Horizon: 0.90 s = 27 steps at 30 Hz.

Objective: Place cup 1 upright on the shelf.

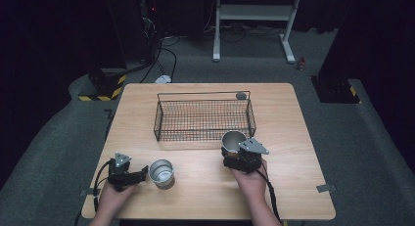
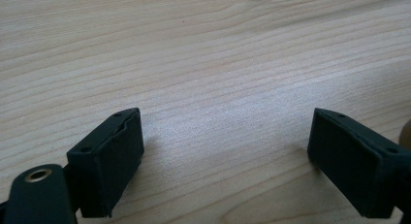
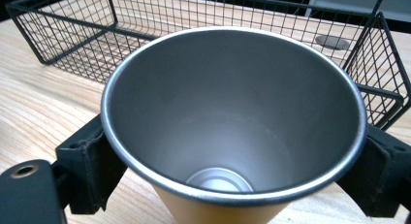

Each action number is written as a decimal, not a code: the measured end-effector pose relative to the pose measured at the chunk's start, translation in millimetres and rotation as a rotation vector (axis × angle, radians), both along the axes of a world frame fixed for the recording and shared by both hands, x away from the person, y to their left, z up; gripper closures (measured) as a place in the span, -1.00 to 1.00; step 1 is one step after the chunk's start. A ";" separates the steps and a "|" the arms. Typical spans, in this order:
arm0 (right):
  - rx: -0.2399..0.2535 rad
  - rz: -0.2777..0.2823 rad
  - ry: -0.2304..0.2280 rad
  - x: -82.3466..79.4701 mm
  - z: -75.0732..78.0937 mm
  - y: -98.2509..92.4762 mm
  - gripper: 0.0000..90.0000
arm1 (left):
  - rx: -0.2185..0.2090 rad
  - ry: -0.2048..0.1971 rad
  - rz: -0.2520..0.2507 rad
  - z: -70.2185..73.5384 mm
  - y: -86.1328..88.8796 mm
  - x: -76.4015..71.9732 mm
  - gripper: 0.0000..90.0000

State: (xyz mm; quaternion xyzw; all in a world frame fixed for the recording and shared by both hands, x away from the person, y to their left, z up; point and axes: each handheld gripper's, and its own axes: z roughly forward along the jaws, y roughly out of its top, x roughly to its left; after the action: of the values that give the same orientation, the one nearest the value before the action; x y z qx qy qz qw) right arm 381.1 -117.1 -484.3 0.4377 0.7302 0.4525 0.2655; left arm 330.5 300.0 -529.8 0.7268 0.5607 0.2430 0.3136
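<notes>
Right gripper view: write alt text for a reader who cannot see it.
A metal cup, seen from above and empty, is clamped between the right tool's two black jaws. Behind it a black wire basket stands on the wooden table.

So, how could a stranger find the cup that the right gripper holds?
Start at the black wire basket in the middle of the wooden table. At its near right corner, the right gripper clamps a metal cup. The other cup stands free.
</notes>
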 end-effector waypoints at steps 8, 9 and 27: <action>0.001 -0.010 0.005 0.6 -0.3 0.0 -0.77 | 0.000 0.000 0.000 0.0 0.0 0.0 -0.71; 0.002 -0.010 0.004 0.7 -0.3 0.0 -0.77 | 0.000 0.000 0.000 0.0 0.0 0.0 -0.71; 0.012 -0.003 0.002 0.0 0.4 -0.2 -0.71 | 0.000 0.000 0.001 0.0 -0.1 -0.1 -0.71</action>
State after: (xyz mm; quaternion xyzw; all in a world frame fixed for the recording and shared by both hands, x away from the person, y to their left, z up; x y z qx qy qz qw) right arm 381.1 -117.3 -483.9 0.4406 0.7270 0.4563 0.2628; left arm 330.3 300.0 -529.8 0.7265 0.5610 0.2431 0.3136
